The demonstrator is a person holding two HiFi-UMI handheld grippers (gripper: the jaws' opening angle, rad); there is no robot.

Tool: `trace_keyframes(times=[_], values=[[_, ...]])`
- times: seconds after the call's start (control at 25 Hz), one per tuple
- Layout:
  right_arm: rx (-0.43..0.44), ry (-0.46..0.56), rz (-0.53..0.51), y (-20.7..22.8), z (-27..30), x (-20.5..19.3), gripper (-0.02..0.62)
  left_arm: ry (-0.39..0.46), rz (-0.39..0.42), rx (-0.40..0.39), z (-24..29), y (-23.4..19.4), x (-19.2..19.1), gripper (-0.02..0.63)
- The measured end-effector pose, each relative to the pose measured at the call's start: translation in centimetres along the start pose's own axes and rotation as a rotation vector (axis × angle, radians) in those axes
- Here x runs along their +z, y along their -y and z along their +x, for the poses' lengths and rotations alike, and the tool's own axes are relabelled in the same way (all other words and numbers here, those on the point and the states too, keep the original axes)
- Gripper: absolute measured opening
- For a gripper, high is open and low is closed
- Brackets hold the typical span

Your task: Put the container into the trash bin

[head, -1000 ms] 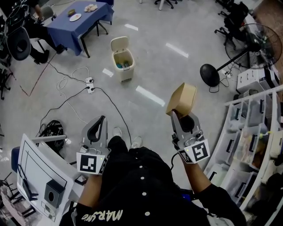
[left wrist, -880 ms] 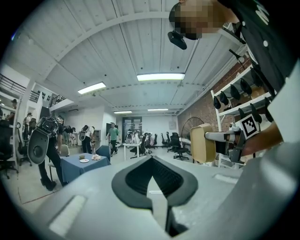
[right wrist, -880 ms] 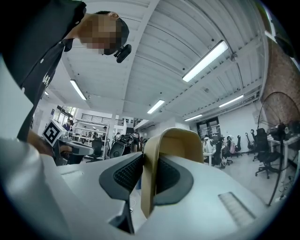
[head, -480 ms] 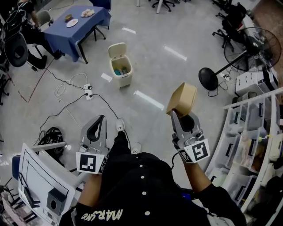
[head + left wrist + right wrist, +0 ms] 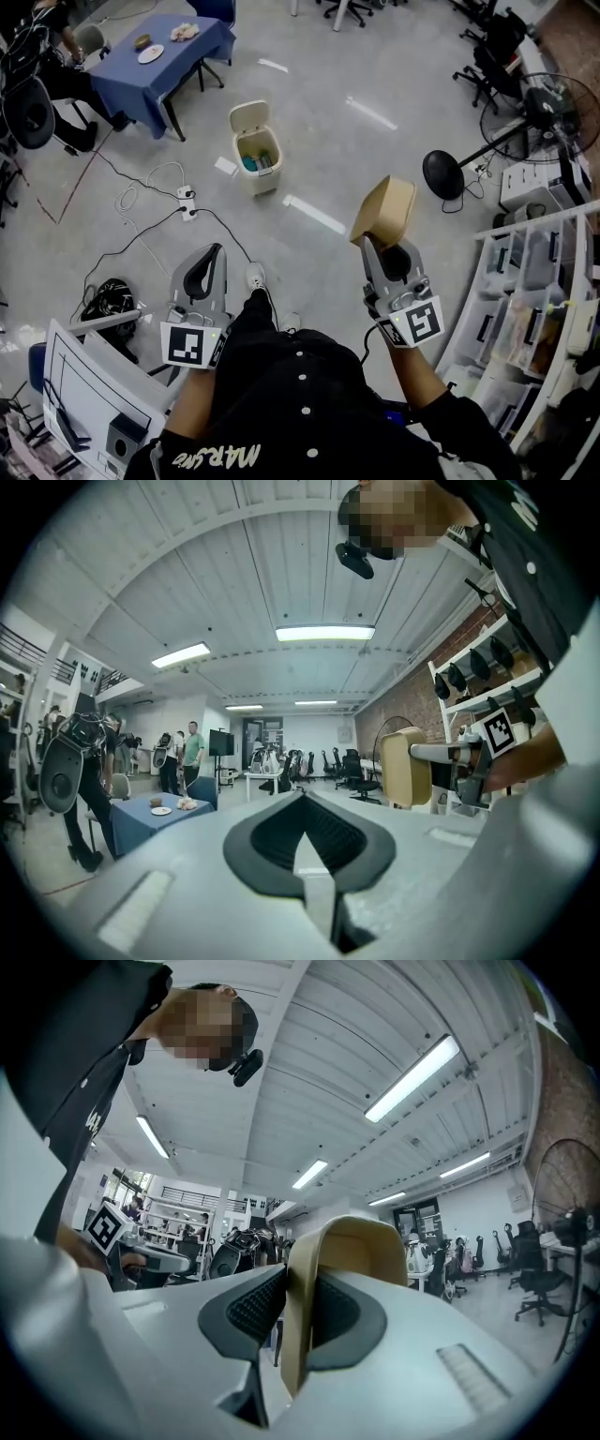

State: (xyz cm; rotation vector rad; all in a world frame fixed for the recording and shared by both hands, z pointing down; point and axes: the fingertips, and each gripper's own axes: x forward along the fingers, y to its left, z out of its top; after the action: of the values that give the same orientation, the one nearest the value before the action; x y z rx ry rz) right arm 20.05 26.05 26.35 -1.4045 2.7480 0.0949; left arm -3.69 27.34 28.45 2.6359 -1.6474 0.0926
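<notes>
Right claw (image 5: 368,240): clamped on one thin wall of the container (image 5: 386,208). In the right gripper view this wall stands between the two dark pads (image 5: 251,1309).
Left claw (image 5: 217,251): jaws together, with nothing between them. It is held level at the person's left side.
Container: tan, with an open mouth. It is up in the air at the tip of the right claw, above the floor (image 5: 356,141), and is not in the bin (image 5: 256,152).
Bin: cream colour, stands on the floor with its lid (image 5: 247,115) swung up. Some small things lie inside. In the head view it is well apart from the container, further ahead and to the left.
Cables (image 5: 150,211): they run over the floor between the person and the bin, with a power strip (image 5: 186,192) near them.
Blue worktop (image 5: 173,58): beyond the bin at the upper left, with a plate (image 5: 150,53) on it.
Shelves (image 5: 525,281): white, at the person's right side, filled with boxes.
Fan (image 5: 469,155): black, stands on the floor near the shelves.
Shoe (image 5: 254,277): one shows on the floor between the two claws.
</notes>
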Motion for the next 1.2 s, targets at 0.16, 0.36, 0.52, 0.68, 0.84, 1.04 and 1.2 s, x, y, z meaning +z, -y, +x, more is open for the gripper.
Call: trace_keyframes(times=[0.16, 0.36, 0.52, 0.68, 0.84, 1.04, 1.2], values=[[-0.001, -0.006, 0.005, 0.9, 1.5, -0.3, 0.083, 0.000, -0.002, 0.006, 1.6, -1.2, 0.1, 0.002], [-0.004, -0.006, 0.005, 1.9, 3.7, -0.4, 0.081, 0.000, -0.002, -0.002, 3.6, -2.7, 0.2, 0.000], [0.000, -0.008, -0.006, 2.5, 5.7, -0.4, 0.081, 0.005, -0.006, 0.001, 5.1, -3.9, 0.3, 0.000], [-0.002, -0.007, -0.013, 3.1, 7.5, -0.1, 0.081, 0.008, -0.010, 0.001, 6.4, -5.3, 0.6, 0.001], [-0.003, 0.001, -0.016, 3.5, 9.8, 0.1, 0.081, 0.015, -0.002, -0.003, 7.7, -6.9, 1.2, 0.001], [-0.005, 0.008, -0.018, 3.7, 12.7, 0.1, 0.080, 0.017, 0.007, -0.012, 9.3, -9.2, 1.7, 0.000], [-0.008, 0.009, -0.023, 4.0, 14.9, 0.3, 0.080, 0.023, 0.011, -0.022, 10.6, -11.0, 2.2, 0.000]])
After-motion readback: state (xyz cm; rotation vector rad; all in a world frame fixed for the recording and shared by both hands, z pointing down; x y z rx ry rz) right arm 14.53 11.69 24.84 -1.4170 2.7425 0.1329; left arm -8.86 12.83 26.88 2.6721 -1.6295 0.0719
